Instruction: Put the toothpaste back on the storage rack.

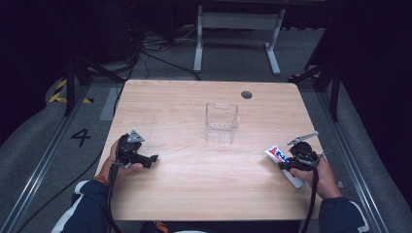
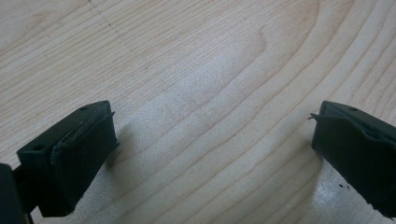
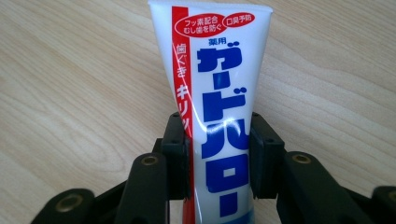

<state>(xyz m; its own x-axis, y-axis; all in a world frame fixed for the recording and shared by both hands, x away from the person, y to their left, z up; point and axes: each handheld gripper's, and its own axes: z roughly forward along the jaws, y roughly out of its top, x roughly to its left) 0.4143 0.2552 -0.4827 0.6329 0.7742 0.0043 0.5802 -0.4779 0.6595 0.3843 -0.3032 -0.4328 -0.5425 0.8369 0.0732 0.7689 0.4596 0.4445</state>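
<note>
A white toothpaste tube (image 3: 215, 93) with blue and red print lies on the wooden table (image 1: 194, 170) near its right edge. My right gripper (image 3: 219, 154) is shut on the tube's middle, both pads pressed against its sides; the flat crimped end points away from the camera. From above, the tube (image 1: 278, 156) sticks out toward the left from my right gripper (image 1: 294, 164). At the table's left, my left gripper (image 1: 150, 159) rests low over bare wood. Its jaws stand wide apart in the left gripper view (image 2: 210, 140), with nothing between them.
A clear plastic box (image 1: 221, 122) stands upright near the table's middle, open at the top. A dark round grommet (image 1: 246, 94) sits near the far edge. Beyond the table are a white desk frame (image 1: 238, 34) and cables on the floor.
</note>
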